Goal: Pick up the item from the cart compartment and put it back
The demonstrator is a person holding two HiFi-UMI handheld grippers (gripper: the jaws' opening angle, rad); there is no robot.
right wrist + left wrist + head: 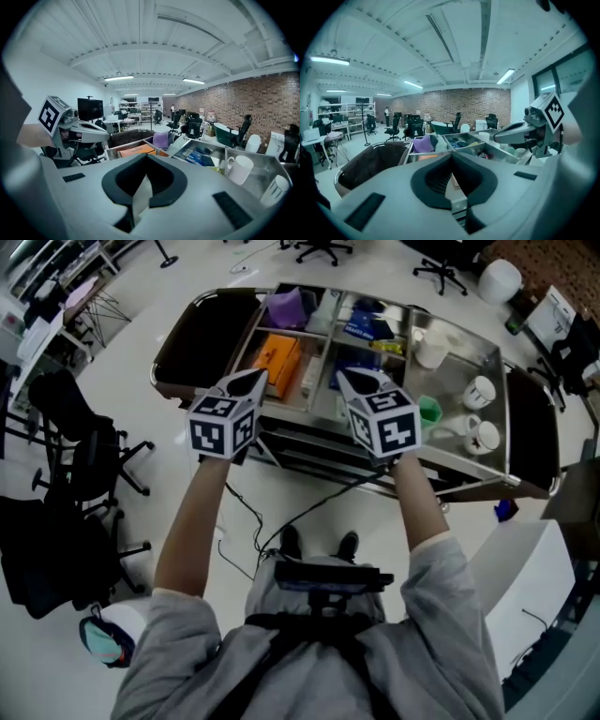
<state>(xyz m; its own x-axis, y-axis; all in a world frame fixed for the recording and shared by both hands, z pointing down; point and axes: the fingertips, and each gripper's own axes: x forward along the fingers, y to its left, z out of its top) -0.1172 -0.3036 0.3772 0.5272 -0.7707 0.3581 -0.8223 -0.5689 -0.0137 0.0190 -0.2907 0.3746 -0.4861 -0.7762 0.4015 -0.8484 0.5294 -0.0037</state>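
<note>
So, both claws are up in front of me, side by side over the near edge of the cart (469, 357), and neither one has anything. My left claw (253, 381) is pinched fully together on nothing. My right claw (347, 381) looks the same in its own view, tips meeting with nothing between them. As far as I can judge, nothing's been picked yet.

The task doesn't say which item, so I'm guessing here. The orange box (277, 360) lies in the cart just ahead of and below the left claw's tips, so that's the obvious grab. Beyond it is a purple cloth (286, 307), and ahead of the right claw there's a blue pack (366, 326). Off to the right claw's right are a green cup (428, 411) and some white mugs (480, 390), well apart from both claws.

How I'd do this bit properly: open the left claw wide before going down, not once I'm already in there, since shut tips would just poke the box's top. Tip it nose-down over the box's middle and straddle the narrow way, because the long way probably won't fit. The cart's walls look close to the box, so I'd keep the jaws lined up with them so a tip doesn't land on steel. Hold the right claw back, clear of the left's path. Lift straight up, then set the box back flat in the same spot.
</note>
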